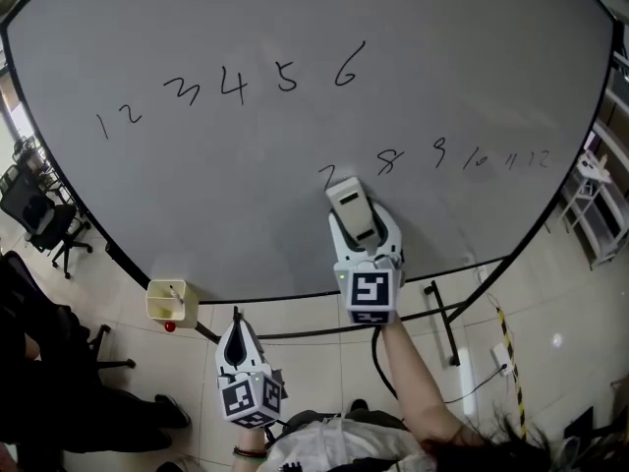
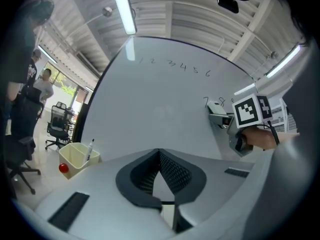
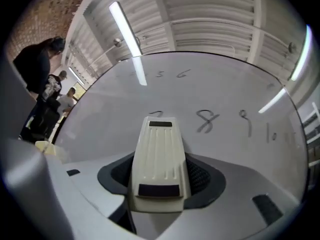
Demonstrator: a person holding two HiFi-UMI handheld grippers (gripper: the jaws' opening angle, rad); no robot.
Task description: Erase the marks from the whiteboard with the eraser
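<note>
White right gripper extended, jaws clamped on cream plastic eraser; white left gripper low, jaws together, empty

Large whiteboard in a dark frame, standing upright. Black handwritten numerals are all legible: 1 to 6 in an upper row, 7 to 12 in a lower row running toward the right edge. Cream plastic eraser with a ribbed back, clamped in the right gripper, its far end just below the 7, above the bottom edge.
</note>
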